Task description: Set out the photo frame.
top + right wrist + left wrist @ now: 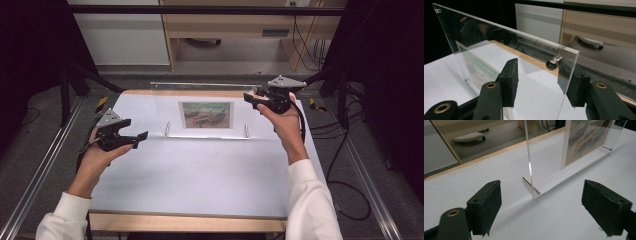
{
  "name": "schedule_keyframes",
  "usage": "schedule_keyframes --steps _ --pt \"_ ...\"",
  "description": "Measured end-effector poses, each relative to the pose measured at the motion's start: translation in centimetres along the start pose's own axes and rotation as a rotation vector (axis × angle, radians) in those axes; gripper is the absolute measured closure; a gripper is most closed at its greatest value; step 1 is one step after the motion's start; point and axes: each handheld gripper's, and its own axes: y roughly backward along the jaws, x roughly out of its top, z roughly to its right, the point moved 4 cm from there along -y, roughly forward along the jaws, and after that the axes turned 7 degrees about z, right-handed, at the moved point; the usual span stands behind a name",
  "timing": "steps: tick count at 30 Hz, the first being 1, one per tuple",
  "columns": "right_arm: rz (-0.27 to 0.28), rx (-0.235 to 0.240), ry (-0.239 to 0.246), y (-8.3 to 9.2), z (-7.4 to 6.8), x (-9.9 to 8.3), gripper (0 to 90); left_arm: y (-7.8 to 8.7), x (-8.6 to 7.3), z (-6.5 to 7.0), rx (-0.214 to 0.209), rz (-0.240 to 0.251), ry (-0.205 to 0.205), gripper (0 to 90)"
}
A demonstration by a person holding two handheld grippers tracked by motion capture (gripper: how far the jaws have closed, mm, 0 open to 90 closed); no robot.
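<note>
Right gripper (540, 82) straddles the acrylic frame (205, 107) at its top corner, jaws apart, not yet pinching; left gripper (549, 207) gapes empty beside its foot — next, squeeze.

Acrylic frame (205, 111) stands upright on table (200, 175), toward far edge, roughly centred L-R. Picture (207, 114) sits inside frame, mid-panel. Two support pins at frame base: L pin (167, 128), R pin (246, 130), both resting on table. L gripper (141, 136) low over table, in front of and left of frame, apart from it; L pin between its jaws' line of sight. R gripper (250, 97) at frame's upper R corner, one jaw each side of panel, near the corner standoff (554, 62).
</note>
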Motion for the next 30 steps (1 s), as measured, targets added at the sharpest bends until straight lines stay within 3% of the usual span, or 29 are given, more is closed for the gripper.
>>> schedule_keyframes --steps 10,30 --pt "0.001 -0.01 -0.039 -0.9 0.7 0.1 49.7 -0.1 -0.8 -0.7 0.019 -0.014 0.025 16.4" --pt "0.007 -0.033 -0.097 -1.6 1.2 -0.3 44.1 -0.1 -1.2 -0.8 0.026 -0.022 0.028 16.8"
